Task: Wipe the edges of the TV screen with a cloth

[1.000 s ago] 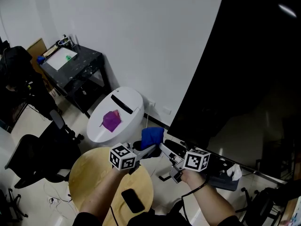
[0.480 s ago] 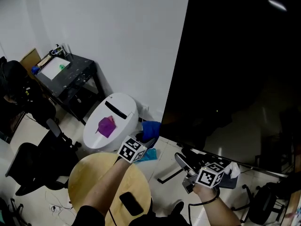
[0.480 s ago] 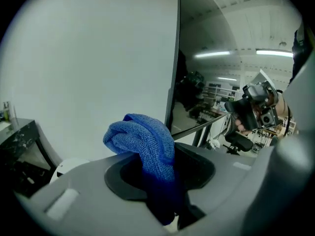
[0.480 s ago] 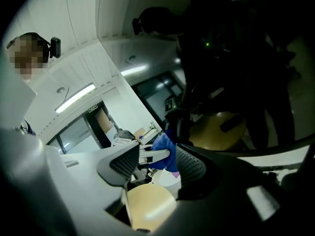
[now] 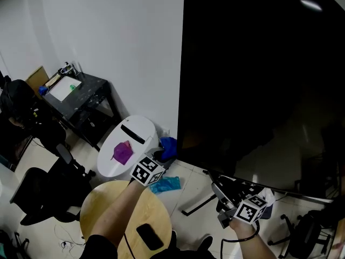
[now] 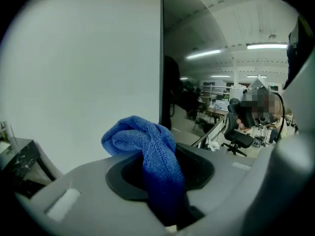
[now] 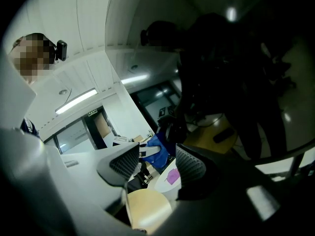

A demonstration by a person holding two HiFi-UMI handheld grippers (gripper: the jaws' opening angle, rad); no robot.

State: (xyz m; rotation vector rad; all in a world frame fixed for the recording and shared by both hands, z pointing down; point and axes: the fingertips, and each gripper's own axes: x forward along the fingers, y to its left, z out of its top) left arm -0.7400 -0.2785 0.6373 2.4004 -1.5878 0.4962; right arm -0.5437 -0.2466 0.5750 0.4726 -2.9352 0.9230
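Two hand-held grippers, one cloth. Head view: the TV screen (image 5: pixel 259 80) fills the right half of the frame, its left edge running upright and its bottom edge running off to the right from the lower-left corner. The left hand-held gripper (image 5: pixel 160 158) points up toward that corner, and the blue cloth (image 5: pixel 168 146) bunched at its tip sits just beside the corner, on its left side. The right hand-held gripper (image 5: pixel 221 186) hangs below the bottom edge, well to the right of the corner, so the left is clearly the nearer. Left gripper view: jaws clamped on the cloth, which rises as a wad between them. The screen's left edge stands as an upright line just to the right of the wad; whether they touch cannot be told. Judgement: the edge's long axis is vertical from here, so the next stroke would be a slight shift right, then up. Right gripper view: jaws well apart with nothing between them, only dark reflecting glass ahead.
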